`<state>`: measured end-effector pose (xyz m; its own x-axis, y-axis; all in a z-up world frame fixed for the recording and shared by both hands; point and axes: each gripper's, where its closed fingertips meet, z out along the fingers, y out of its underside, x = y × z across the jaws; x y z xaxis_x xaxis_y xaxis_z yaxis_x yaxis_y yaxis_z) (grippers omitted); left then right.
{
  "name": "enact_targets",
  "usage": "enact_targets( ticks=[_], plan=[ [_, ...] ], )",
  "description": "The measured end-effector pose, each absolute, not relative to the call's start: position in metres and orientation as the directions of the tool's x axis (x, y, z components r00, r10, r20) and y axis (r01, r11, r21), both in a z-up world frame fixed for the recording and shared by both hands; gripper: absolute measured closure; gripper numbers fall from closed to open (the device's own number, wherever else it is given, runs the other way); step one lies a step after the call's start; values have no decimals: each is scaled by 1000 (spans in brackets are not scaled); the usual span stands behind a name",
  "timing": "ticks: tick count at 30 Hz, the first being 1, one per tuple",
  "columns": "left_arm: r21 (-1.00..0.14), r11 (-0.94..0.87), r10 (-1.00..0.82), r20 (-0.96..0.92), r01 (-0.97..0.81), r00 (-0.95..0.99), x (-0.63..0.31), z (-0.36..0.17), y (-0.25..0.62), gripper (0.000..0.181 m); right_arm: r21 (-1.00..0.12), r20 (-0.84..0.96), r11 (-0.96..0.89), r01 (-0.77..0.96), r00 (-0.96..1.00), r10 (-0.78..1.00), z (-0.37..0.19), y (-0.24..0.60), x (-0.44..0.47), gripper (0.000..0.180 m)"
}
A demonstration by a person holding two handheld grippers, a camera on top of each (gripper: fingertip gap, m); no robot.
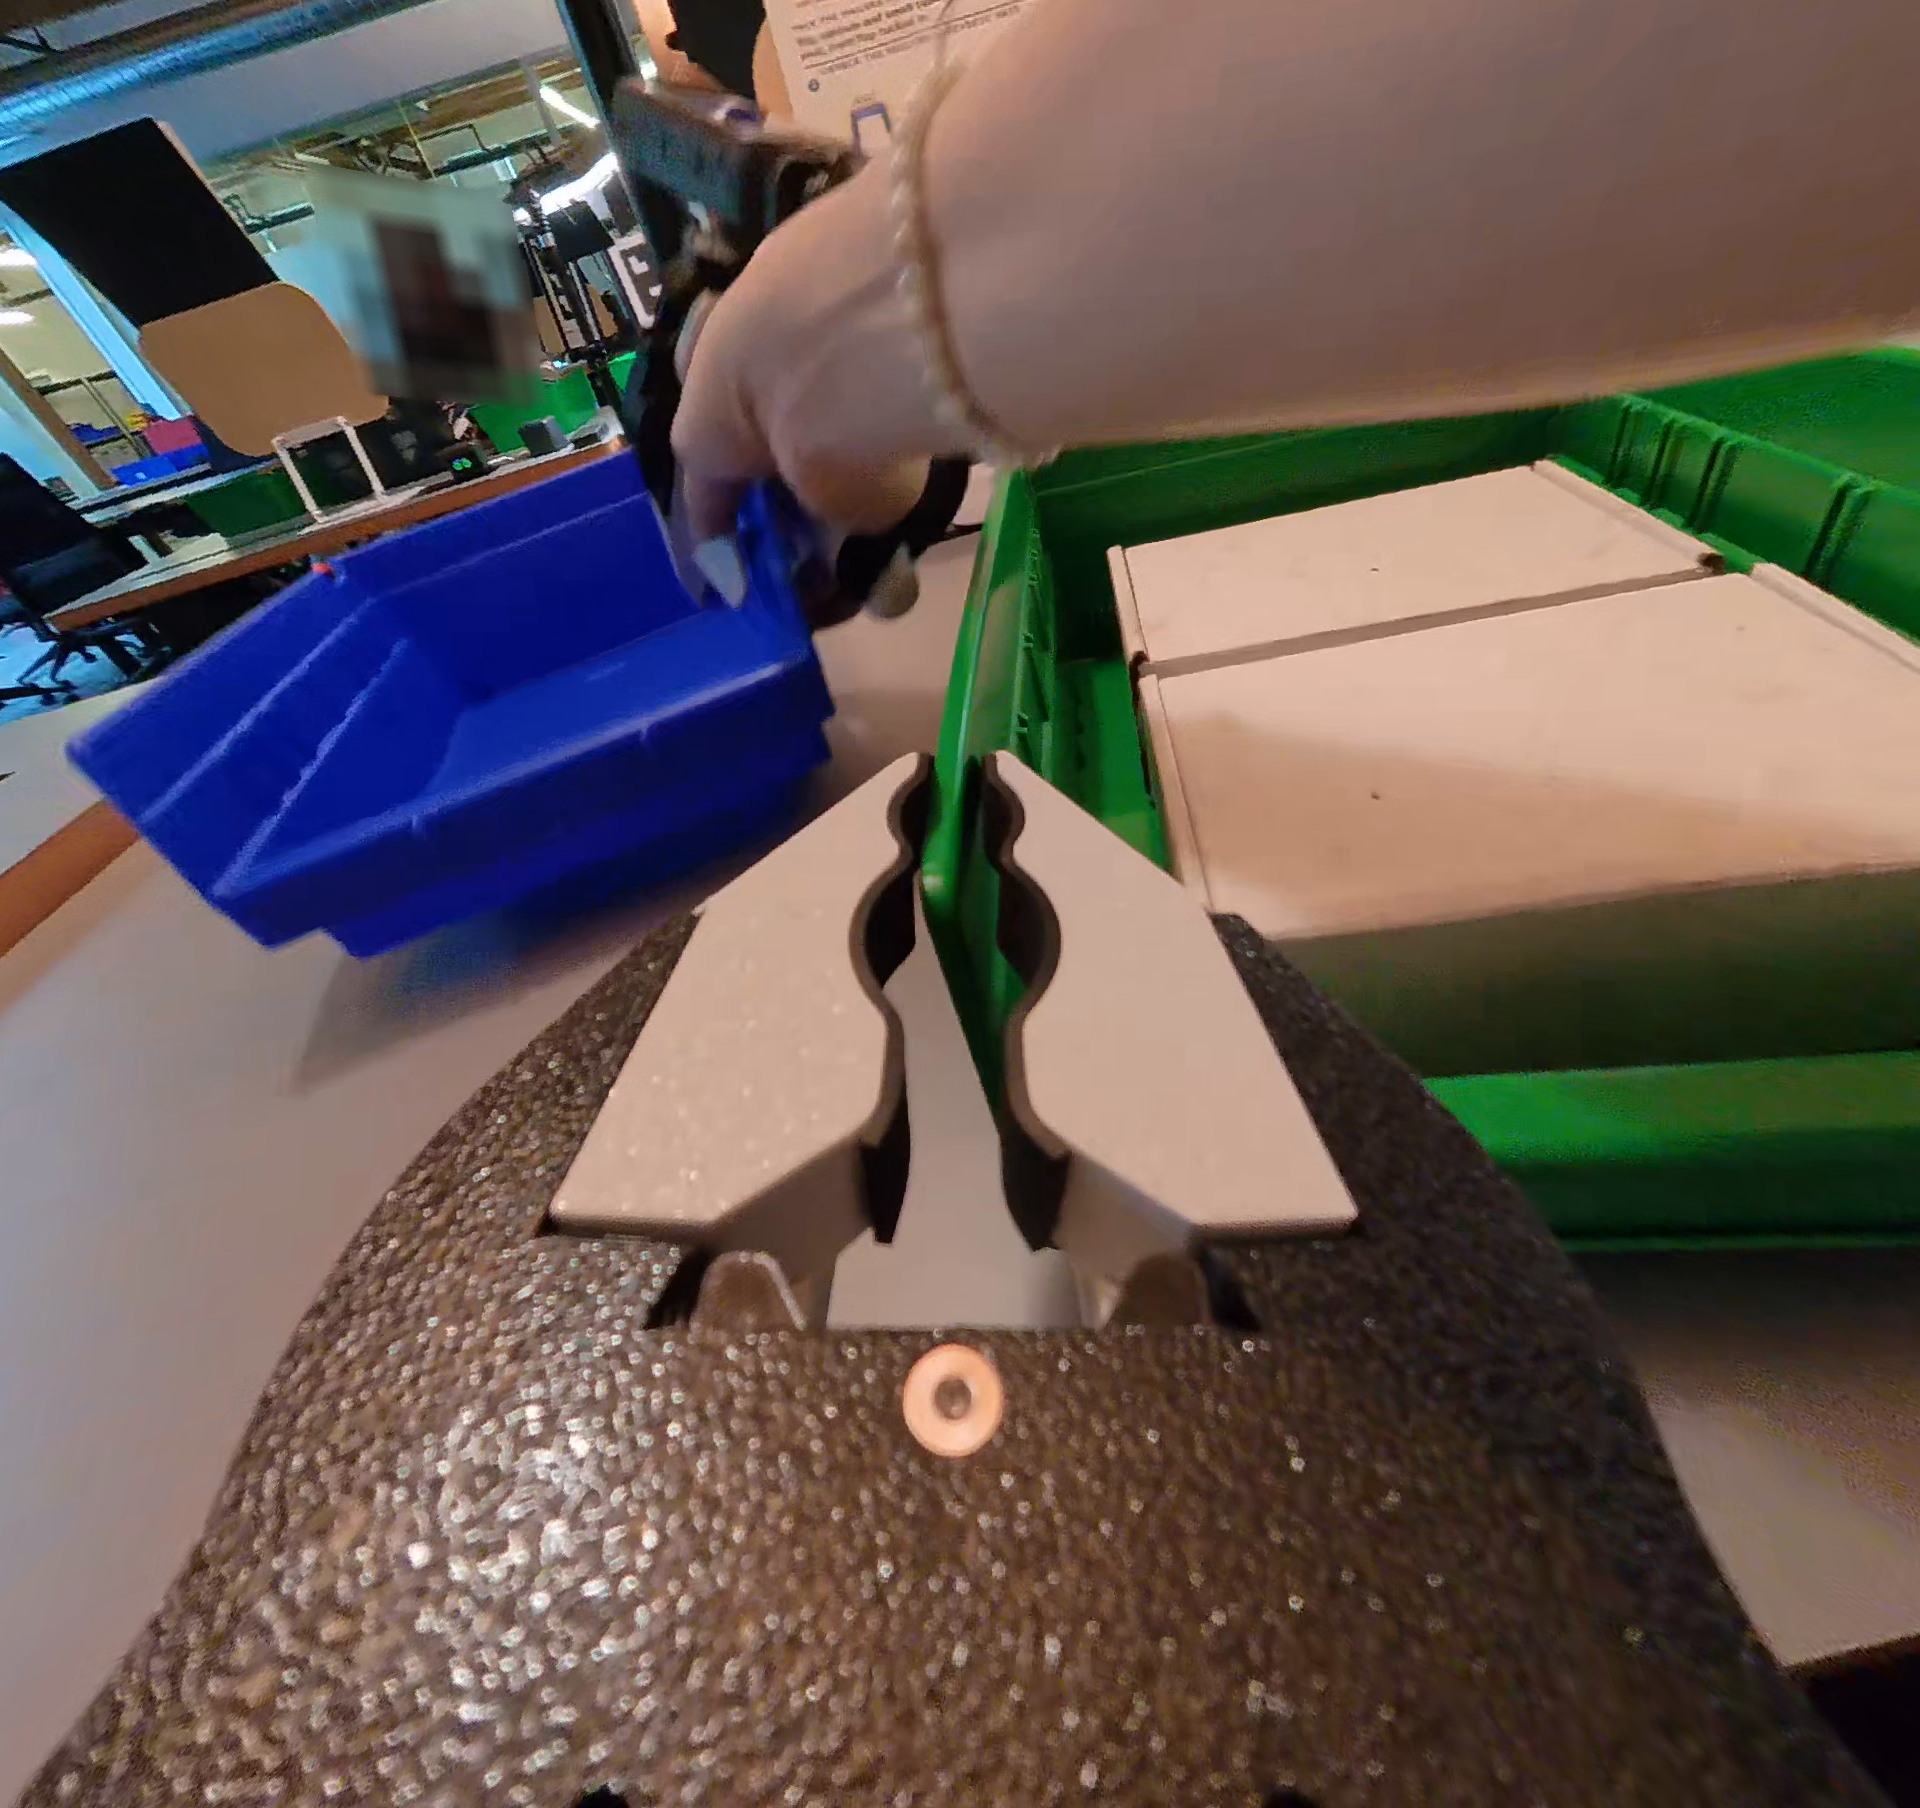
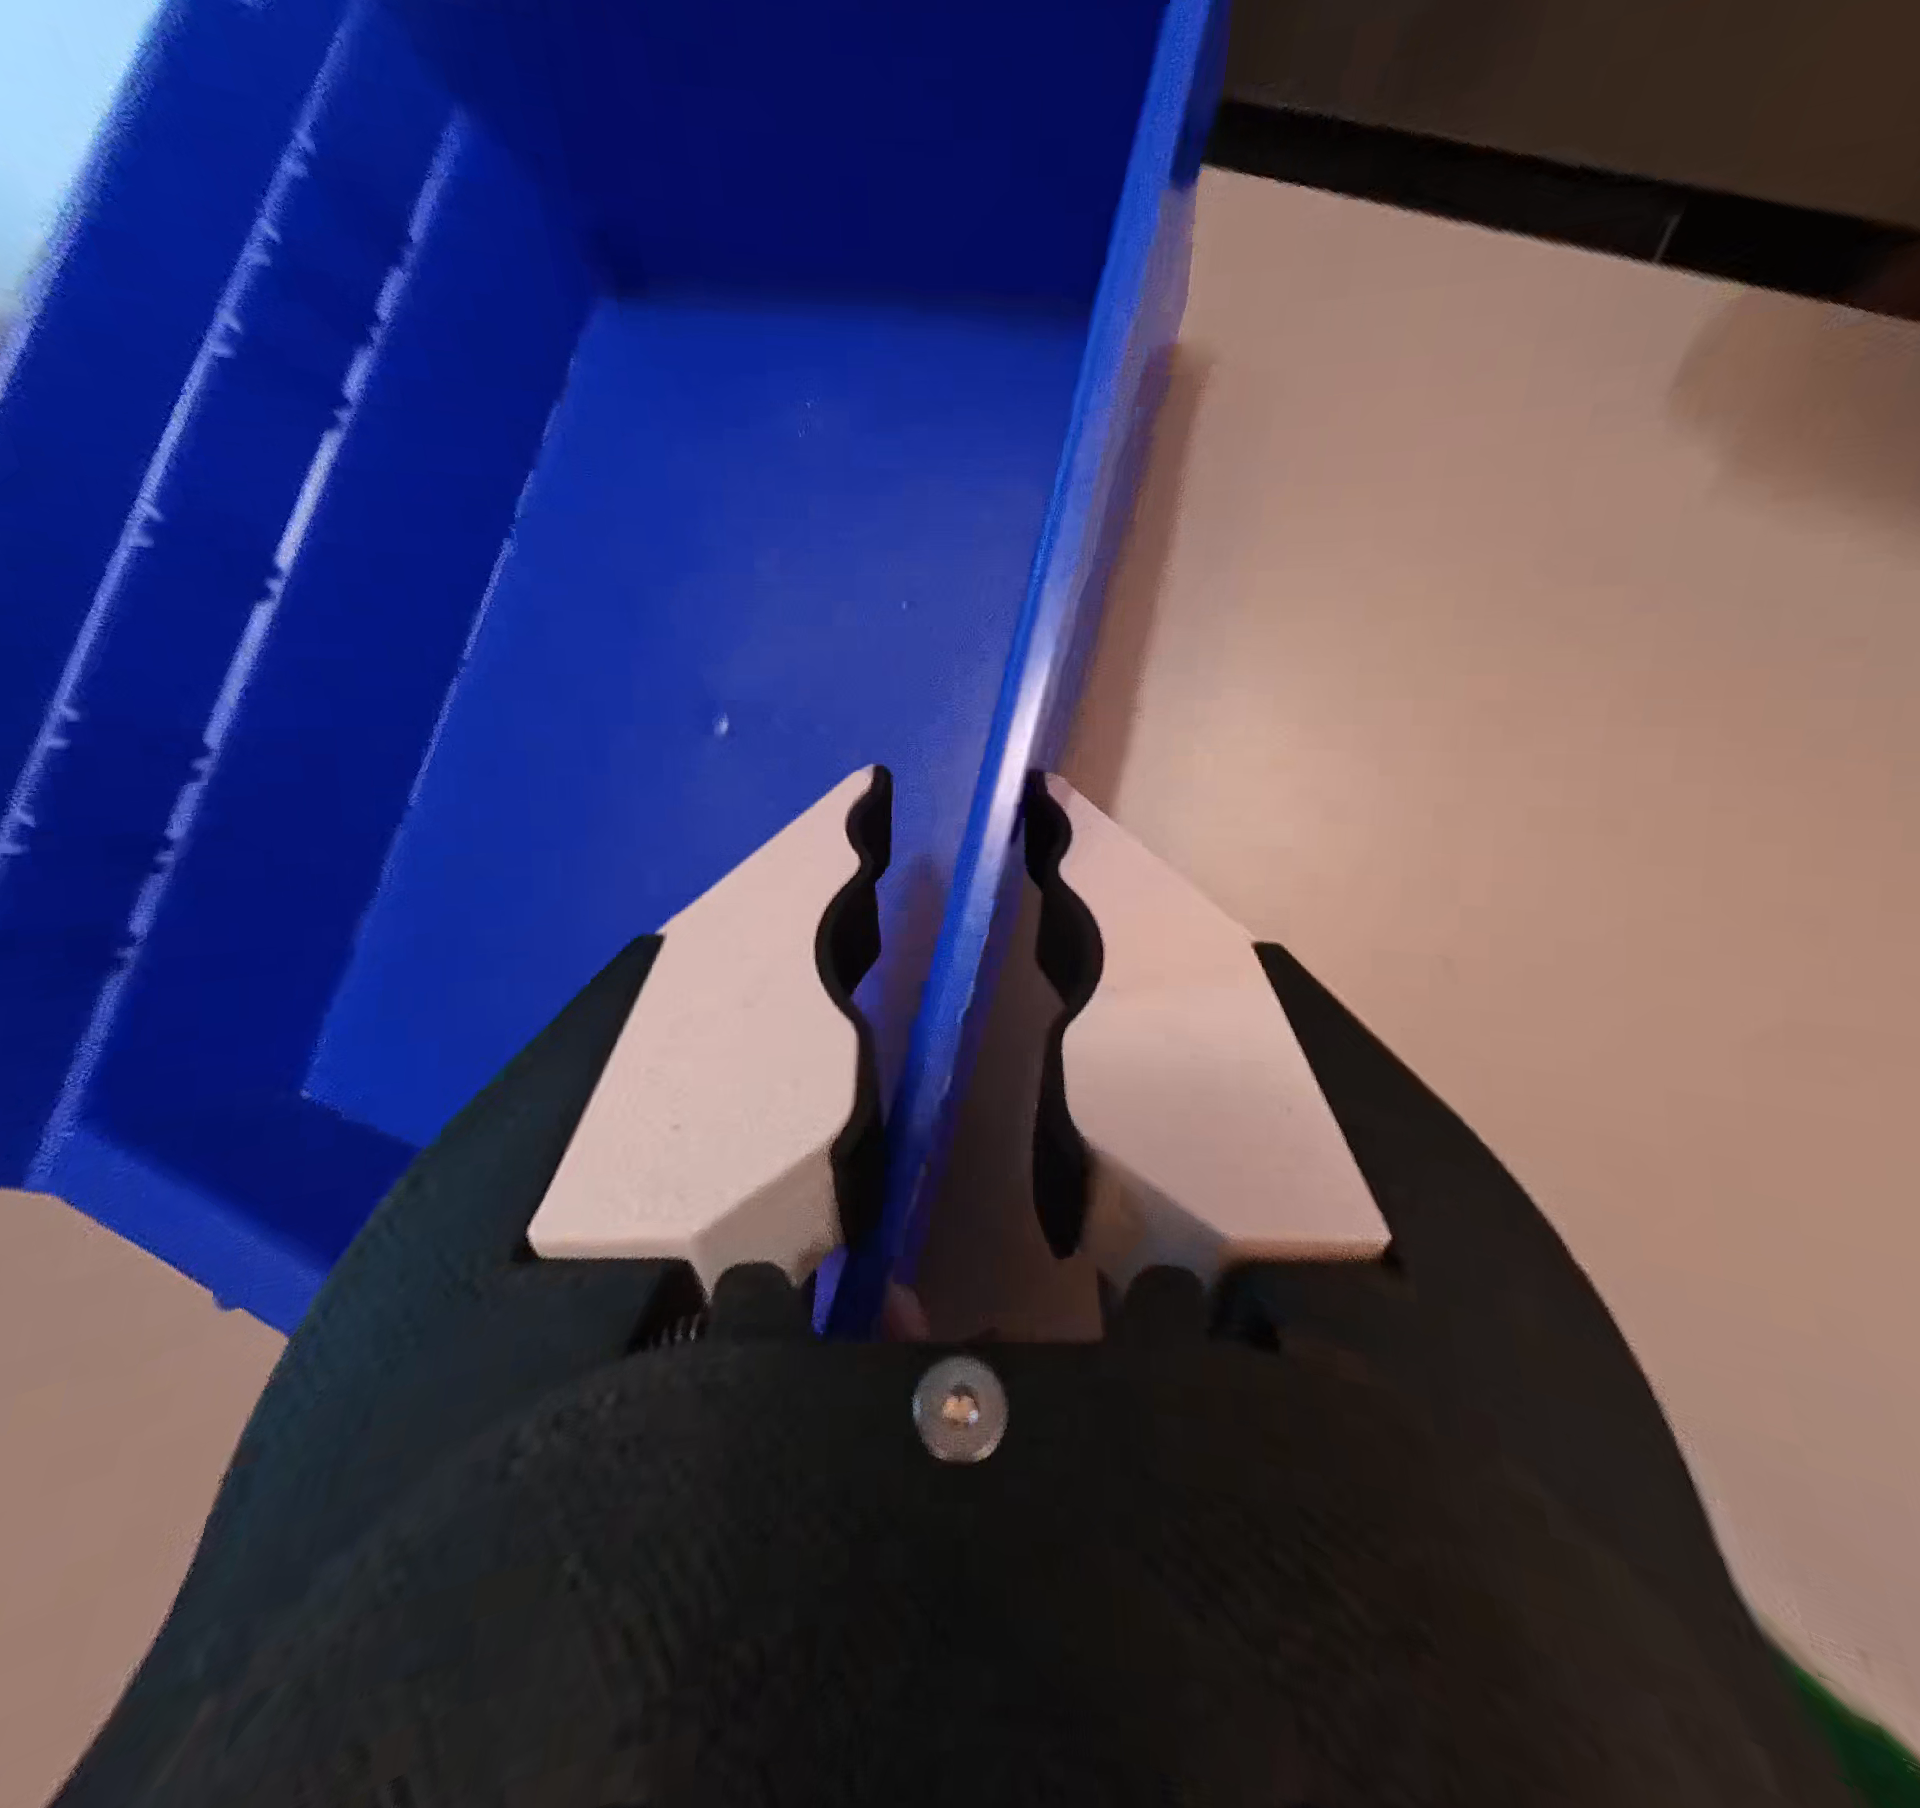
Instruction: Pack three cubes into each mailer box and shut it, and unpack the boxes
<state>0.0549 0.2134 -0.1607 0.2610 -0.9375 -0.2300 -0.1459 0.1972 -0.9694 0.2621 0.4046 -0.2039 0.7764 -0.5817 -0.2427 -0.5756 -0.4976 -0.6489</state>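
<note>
Two shut white mailer boxes [image 1: 1403, 553] [image 1: 1507, 750] lie side by side in a green bin [image 1: 1662, 1156]. My left gripper [image 1: 960, 763] is closed to a narrow gap at the bin's near left corner, with the green rim filling the gap at the tips. My right gripper [image 2: 956, 782] is shut on the right side wall of an empty blue bin [image 2: 1101, 470]. In the left wrist view the right gripper [image 1: 727, 563] sits at the far right corner of the blue bin [image 1: 468, 719]. No cubes show.
Both bins stand on a pale table [image 1: 156, 1083] [image 2: 1455, 719]. A person's hand and forearm [image 1: 1351, 200] reach across over the green bin to the blue bin. Desks, chairs and a poster stand in the background.
</note>
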Motion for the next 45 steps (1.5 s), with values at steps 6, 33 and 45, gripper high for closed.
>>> enact_targets(
  ticks=[6,33,45],
  plan=[
    [-934,293,-881,-347,-206,321,36,-160,261,170,-753,-388,-372,-543,822,-416,-80,387,304,156],
    [-968,-56,-844,-85,-244,530,67,-165,532,173,-724,-218,-155,-672,436,-873,-200,-213,538,162],
    [-976,-84,-782,-60,-200,620,112,-165,549,174,-732,-30,-376,-568,579,-815,-208,-179,575,162]
  ],
)
